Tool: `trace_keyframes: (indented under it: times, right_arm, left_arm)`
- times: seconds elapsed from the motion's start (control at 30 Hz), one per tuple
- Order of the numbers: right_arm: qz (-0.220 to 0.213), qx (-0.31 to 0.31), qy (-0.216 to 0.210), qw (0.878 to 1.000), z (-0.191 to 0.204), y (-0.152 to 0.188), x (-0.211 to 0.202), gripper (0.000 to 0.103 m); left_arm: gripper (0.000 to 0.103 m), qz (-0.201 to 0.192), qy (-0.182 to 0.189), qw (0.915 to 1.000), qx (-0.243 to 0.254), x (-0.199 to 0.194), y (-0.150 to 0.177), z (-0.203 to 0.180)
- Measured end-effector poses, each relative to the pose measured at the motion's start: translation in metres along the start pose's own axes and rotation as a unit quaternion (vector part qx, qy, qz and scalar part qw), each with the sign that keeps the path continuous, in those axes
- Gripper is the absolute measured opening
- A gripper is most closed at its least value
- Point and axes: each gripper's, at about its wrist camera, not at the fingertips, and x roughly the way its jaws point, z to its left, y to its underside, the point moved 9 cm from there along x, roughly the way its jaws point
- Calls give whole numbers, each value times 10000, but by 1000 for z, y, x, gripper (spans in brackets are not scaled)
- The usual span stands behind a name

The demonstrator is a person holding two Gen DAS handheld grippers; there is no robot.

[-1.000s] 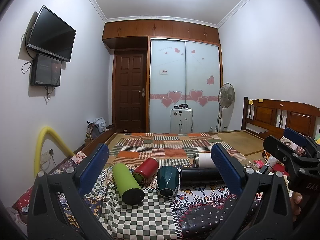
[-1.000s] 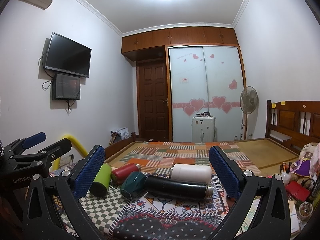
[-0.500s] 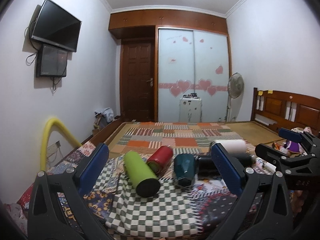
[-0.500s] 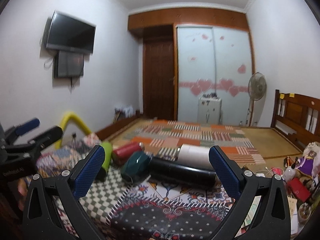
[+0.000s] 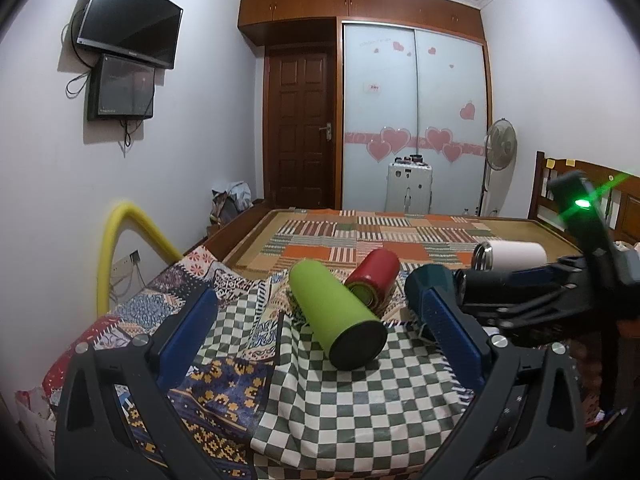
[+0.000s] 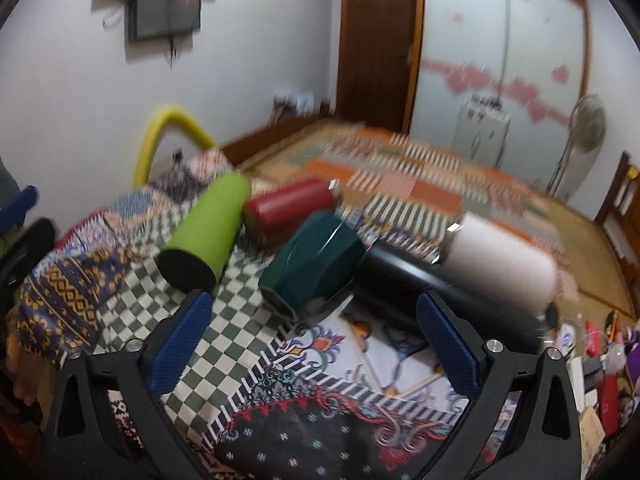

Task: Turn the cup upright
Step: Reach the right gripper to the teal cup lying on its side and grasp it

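Note:
Several cups lie on their sides on patterned cloths on a bed. A lime green cup (image 5: 336,316) (image 6: 206,232), a red cup (image 5: 374,276) (image 6: 288,208), a dark teal faceted cup (image 5: 430,284) (image 6: 312,260), a long black flask (image 6: 420,292) and a white cup (image 5: 512,254) (image 6: 500,264). My left gripper (image 5: 320,344) is open, just short of the green cup. My right gripper (image 6: 312,344) is open, close above the teal cup and black flask. The right gripper's body shows at the right of the left wrist view (image 5: 560,292).
A green checked cloth (image 5: 352,396) covers the bed's near edge. A yellow tube (image 5: 120,240) arcs by the left wall. A wooden headboard (image 5: 600,200) and clutter (image 6: 600,360) stand at the right. A striped patchwork mat (image 5: 380,236) lies beyond the cups.
Both grippers have moved forward and down toward the cups. The right gripper now tilts down over the teal cup and black flask; its view is blurred by motion.

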Motion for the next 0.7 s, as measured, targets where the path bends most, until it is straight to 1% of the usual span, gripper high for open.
trace_keyframes:
  times: [0.03,0.07,0.2,0.3,0.5,0.6,0.63,0.7]
  right_arm:
    - [174,8,-60,9998,1,1,9,93]
    - [376,27,-119,9992,3,2,18,92]
    - [928,211,-362,9948,7,6,39,91]
    - [1237,375,-482,9904,10,6,53,91]
    - [1696,711,-454,9819,4,2,76,91]
    - [1824,711,-310,9802,5,5,85,91]
    - [1835,695,-275,9802,5,5,85,89]
    - [1871,706,-176,9796,0,6,87,81]
  left_arm:
    - [103,15,-10,10000,13,1,2,1]
    - [103,29,-21,10000,25,3,5,2]
    - [103,60,4,10000,53,4,10,4]
    - [103,87,27,10000,28,6,14,5]
    - [103,72,11,10000,-32,6,17,13]
    - [103,70,49,9999,-58,6,19,15]
    - [103,66,50,9999,-58,6,19,15]
    - [103,59,54,10000,-56,6,20,16]
